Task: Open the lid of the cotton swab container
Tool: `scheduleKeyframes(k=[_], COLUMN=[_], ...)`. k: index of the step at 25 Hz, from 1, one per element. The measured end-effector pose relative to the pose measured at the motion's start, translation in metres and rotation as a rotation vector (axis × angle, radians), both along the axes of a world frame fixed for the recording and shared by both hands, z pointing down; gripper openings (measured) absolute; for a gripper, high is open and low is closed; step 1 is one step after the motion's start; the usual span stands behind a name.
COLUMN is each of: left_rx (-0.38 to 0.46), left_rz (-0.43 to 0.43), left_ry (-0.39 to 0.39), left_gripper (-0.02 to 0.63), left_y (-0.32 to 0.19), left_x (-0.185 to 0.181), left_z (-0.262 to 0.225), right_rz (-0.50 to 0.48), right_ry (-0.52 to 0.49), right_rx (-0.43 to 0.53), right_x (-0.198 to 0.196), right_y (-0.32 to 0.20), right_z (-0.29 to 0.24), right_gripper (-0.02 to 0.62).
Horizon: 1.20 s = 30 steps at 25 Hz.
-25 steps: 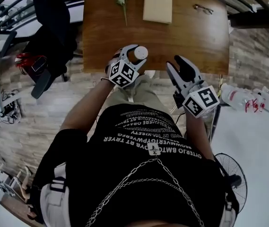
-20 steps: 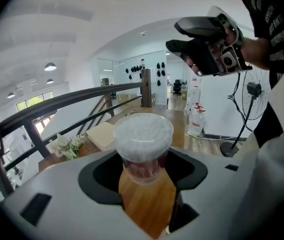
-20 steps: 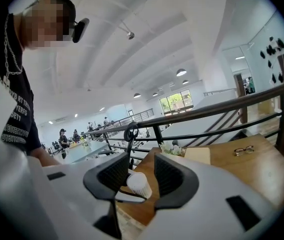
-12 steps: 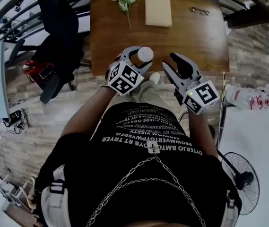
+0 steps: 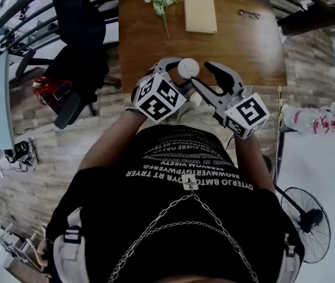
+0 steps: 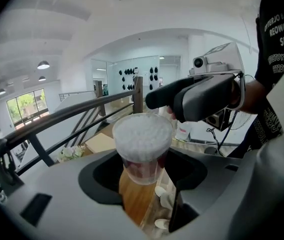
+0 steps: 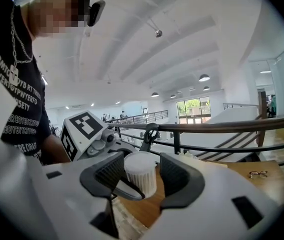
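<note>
Left gripper [image 6: 141, 181] is clamped on the lower body of the cotton swab container [image 6: 142, 139], holding it upright in the air over the near edge of the wooden table [image 5: 244, 46]. Right gripper [image 7: 142, 184] has its jaws apart on either side of the container's top, with a narrow gap at each pad; they have just been opening. The container is a clear cylinder packed with swabs, white on top. A second ago the right gripper was well to the container's right, and both grippers sat lower.
</note>
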<state>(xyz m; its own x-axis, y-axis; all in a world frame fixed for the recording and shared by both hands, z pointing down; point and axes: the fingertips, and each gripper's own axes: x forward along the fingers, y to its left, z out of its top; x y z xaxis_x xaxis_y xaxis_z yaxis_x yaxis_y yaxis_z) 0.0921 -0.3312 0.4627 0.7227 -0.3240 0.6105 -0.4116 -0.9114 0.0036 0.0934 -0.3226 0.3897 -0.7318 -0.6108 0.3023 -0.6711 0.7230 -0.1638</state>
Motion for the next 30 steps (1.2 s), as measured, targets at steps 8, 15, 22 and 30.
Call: scheduleKeyframes(k=[8, 15, 22, 30], left_rx=[0.035, 0.073, 0.051, 0.059], left_rz=[0.025, 0.042, 0.038, -0.071], left_ry=[-0.015, -0.057, -0.026, 0.084], left_gripper=[0.275, 0.270, 0.268, 0.261], left_y=[0.014, 0.019, 0.025, 0.018], left_x=[-0.010, -0.012, -0.010, -0.016], left_z=[-0.018, -0.023, -0.027, -0.039], right_rz=[-0.034, -0.008, 0.046, 0.143], right_ry=[0.088, 0.116, 0.056, -0.151], right_rx=[-0.006, -0.008, -0.003, -0.035], right_x=[-0.028, -0.033, -0.029, -0.029], right_y=[0.009, 0.013, 0.017, 0.007], right_z=[0.002, 0.002, -0.003, -0.012], right_gripper=[0.270, 0.256, 0.244, 0.242])
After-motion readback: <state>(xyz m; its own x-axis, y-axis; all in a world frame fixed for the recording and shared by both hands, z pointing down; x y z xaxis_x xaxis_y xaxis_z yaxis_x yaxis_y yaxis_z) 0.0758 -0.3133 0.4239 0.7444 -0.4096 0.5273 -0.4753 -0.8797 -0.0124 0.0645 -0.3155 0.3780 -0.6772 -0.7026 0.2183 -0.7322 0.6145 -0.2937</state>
